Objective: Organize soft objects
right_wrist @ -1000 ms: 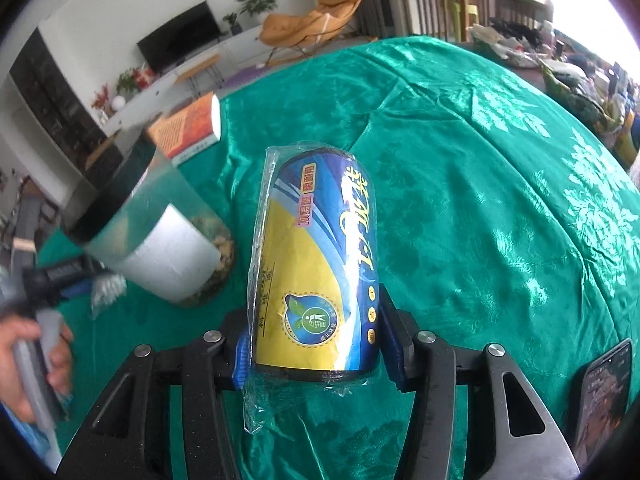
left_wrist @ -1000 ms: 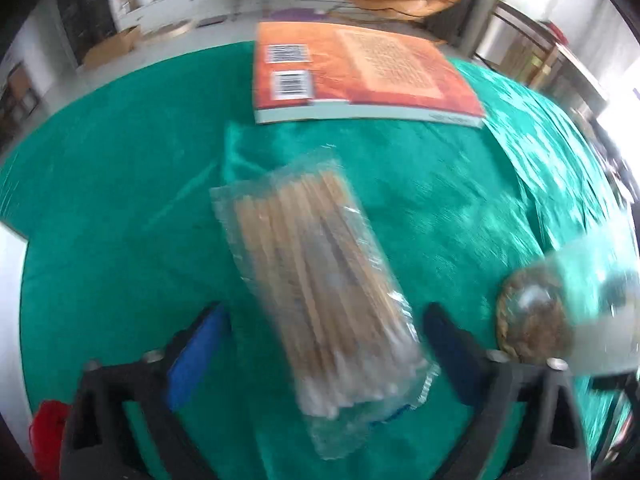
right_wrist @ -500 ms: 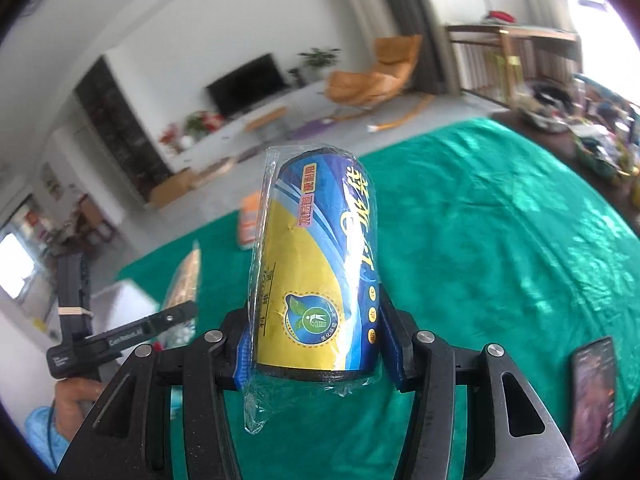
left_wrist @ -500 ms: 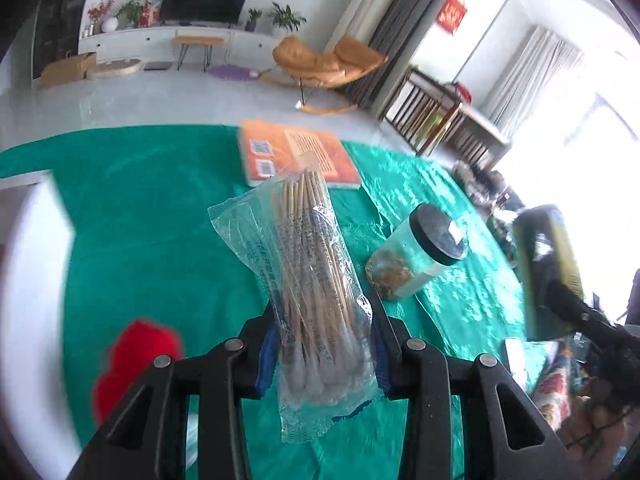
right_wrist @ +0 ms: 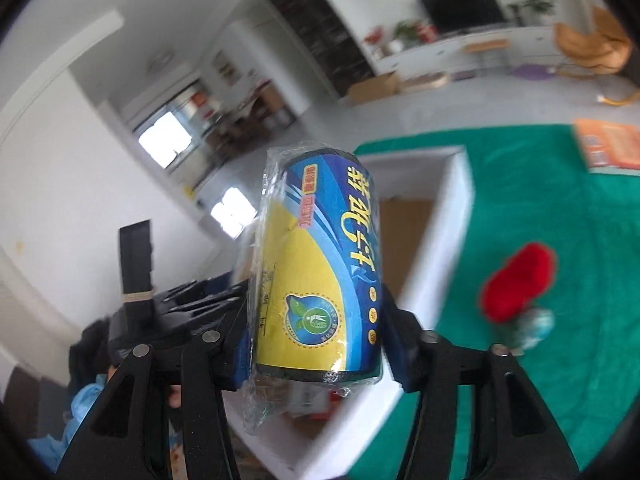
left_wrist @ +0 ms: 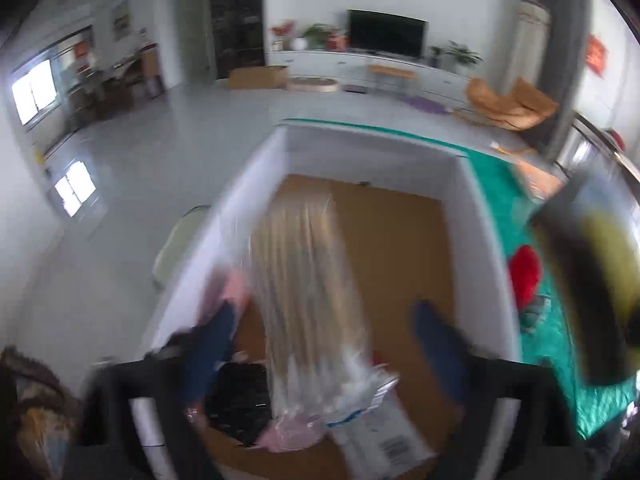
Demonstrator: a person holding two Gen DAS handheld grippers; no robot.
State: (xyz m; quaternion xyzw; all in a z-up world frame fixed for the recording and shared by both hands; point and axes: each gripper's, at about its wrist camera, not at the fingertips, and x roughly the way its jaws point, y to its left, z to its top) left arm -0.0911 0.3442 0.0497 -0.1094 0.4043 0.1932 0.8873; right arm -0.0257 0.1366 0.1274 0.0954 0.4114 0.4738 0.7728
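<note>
In the left wrist view my left gripper (left_wrist: 324, 340) hangs over a white box (left_wrist: 360, 152) with a brown cardboard floor. Its jaws stand wide and are opening. A clear bag of wooden sticks (left_wrist: 308, 280), blurred, lies loose between the fingers, touching neither pad. My right gripper (right_wrist: 316, 348) holds a blue and yellow roll in plastic wrap (right_wrist: 320, 272) beside the white box (right_wrist: 440, 240). Its jaws are opening, and the roll still sits between the pads. That roll (left_wrist: 592, 272) shows as a blur at the right edge of the left wrist view.
A black item (left_wrist: 240, 404), a pink one (left_wrist: 288, 436) and a white packet with a barcode (left_wrist: 384, 436) lie in the box. A red soft thing (right_wrist: 516, 288) rests on the green tablecloth (right_wrist: 560, 200) right of the box. An orange book (right_wrist: 612, 148) lies further back.
My left gripper shut on the stick bag, carried it from mid-table to above the box, then opened. My right gripper swung the roll over to the box's edge.
</note>
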